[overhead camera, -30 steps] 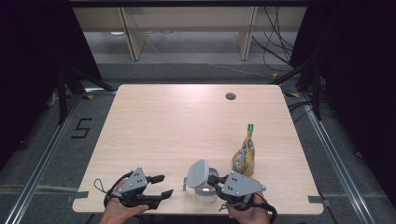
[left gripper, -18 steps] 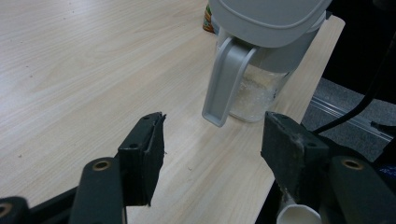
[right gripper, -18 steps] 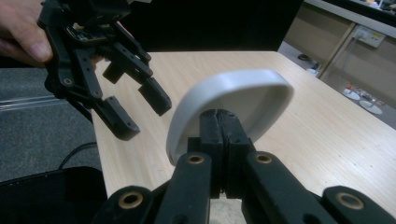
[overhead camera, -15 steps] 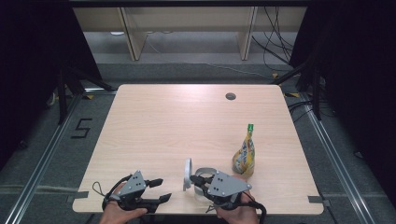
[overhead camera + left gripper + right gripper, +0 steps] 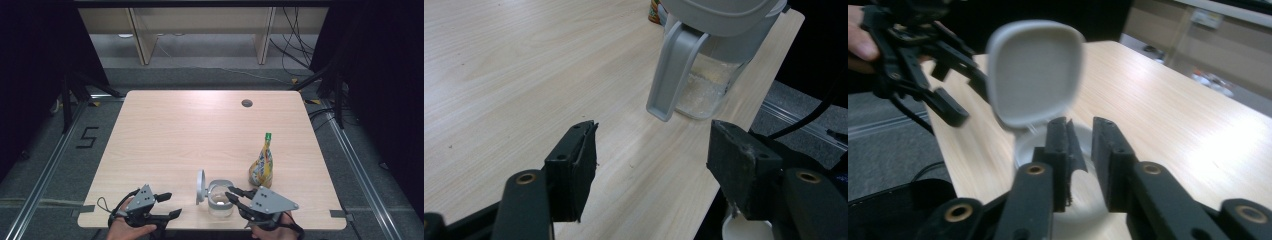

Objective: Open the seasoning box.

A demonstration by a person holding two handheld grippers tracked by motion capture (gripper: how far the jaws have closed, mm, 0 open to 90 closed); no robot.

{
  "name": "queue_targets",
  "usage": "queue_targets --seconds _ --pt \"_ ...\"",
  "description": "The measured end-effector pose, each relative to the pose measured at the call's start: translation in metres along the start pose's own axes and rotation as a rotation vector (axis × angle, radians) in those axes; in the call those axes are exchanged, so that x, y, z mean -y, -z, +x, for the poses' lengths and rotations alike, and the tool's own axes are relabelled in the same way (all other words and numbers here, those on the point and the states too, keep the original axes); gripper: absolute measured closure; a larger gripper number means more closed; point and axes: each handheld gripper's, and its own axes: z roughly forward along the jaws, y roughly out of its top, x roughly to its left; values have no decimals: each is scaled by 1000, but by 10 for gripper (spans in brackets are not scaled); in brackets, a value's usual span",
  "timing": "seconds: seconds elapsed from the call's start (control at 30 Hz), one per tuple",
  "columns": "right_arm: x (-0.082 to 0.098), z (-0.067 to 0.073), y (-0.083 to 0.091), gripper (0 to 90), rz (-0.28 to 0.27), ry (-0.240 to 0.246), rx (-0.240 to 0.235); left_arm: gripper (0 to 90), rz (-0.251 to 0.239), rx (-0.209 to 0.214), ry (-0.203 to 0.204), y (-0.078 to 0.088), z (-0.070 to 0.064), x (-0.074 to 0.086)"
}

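A clear jar (image 5: 220, 202) with a grey top stands near the table's front edge; its grey flip lid (image 5: 201, 186) is raised upright on the left side. Some pale grainy stuff lies in the jar (image 5: 709, 85). My right gripper (image 5: 233, 195) is at the jar's right rim. Its jaws have just been opening and now stand a narrow gap apart above the jar's mouth (image 5: 1080, 125), behind the lid (image 5: 1035, 70), with nothing pressed between them. Left of the jar, my left gripper (image 5: 172, 205) has just opened a little wider, with nothing between its jaws (image 5: 651, 135).
A yellow pouch with a green cap (image 5: 262, 165) stands just right of and behind the jar. The wooden table (image 5: 200, 130) has a small round hole (image 5: 247, 103) at the back right. Its front edge runs right under both grippers.
The jar's lid has swung from leaning to upright. My right gripper pushed left over the jar, then drew back to the right and parted its jaws. The left gripper has stayed in place.
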Motion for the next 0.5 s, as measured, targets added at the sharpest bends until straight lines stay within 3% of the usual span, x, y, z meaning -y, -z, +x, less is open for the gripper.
queue_targets --seconds 0.07,0.13,0.2,0.27,0.33,0.37,0.47,0.5 --pt "9 -5 15 749 9 -26 37 346 -3 -5 -4 -1 1 1" --pt "15 -9 26 731 14 -49 70 339 37 -27 -13 0 3 2" --pt "23 -14 37 712 22 -52 120 327 10 -14 10 -2 2 2" --pt "29 -17 42 689 23 -87 147 320 34 -24 -31 0 5 2" --pt "34 -22 47 666 39 -100 182 317 24 -23 11 -1 3 3" --pt "36 -25 49 661 41 -82 196 317 25 -23 14 -1 3 3" --pt "39 -25 52 633 59 -119 196 314 10 -22 14 -2 3 3" --pt "40 -26 54 617 66 -122 223 314 19 -23 15 -1 3 3"
